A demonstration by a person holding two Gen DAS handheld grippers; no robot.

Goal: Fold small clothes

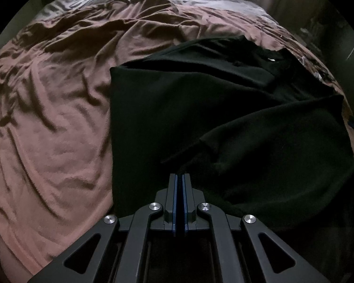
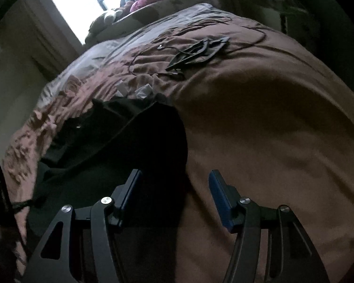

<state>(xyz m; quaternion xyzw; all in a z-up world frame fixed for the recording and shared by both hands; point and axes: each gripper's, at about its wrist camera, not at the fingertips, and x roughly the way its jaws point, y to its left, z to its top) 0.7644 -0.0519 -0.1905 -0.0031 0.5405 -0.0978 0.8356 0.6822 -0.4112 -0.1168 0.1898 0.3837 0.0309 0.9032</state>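
Folding is looking approx halfway: black garment lying part-doubled near the bed edge, left gripper pinching its fabric, right gripper hanging wide, empty; more folds remaining.

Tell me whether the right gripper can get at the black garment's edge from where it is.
Probably yes. The right gripper is open, and the black garment lies on the brown bedspread with its edge between the fingers; nothing covers it.

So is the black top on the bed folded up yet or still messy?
Partly folded. The black top has one straight folded edge, but a sleeve lies loosely across it on the brown blanket.
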